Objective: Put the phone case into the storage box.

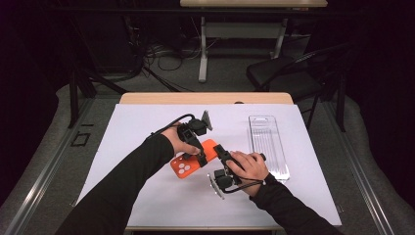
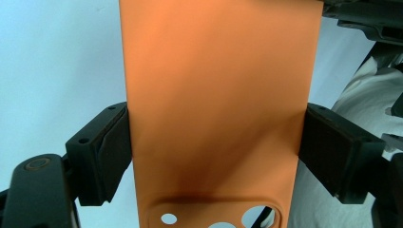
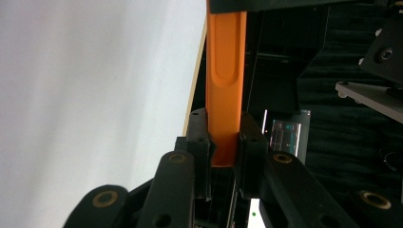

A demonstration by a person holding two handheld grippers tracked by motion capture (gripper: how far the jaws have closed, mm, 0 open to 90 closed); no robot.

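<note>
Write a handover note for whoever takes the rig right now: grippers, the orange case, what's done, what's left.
Left gripper: fingers clamp the orange phone case across its width, just above the camera cutouts.
Right gripper: fingers shut on the case's thin edge at its other end.
Case is held by both above the white mat. Clear plastic tray lies empty to the right.
Done: case gripped by both.
Left: probably place the case; destination unclear.
</note>
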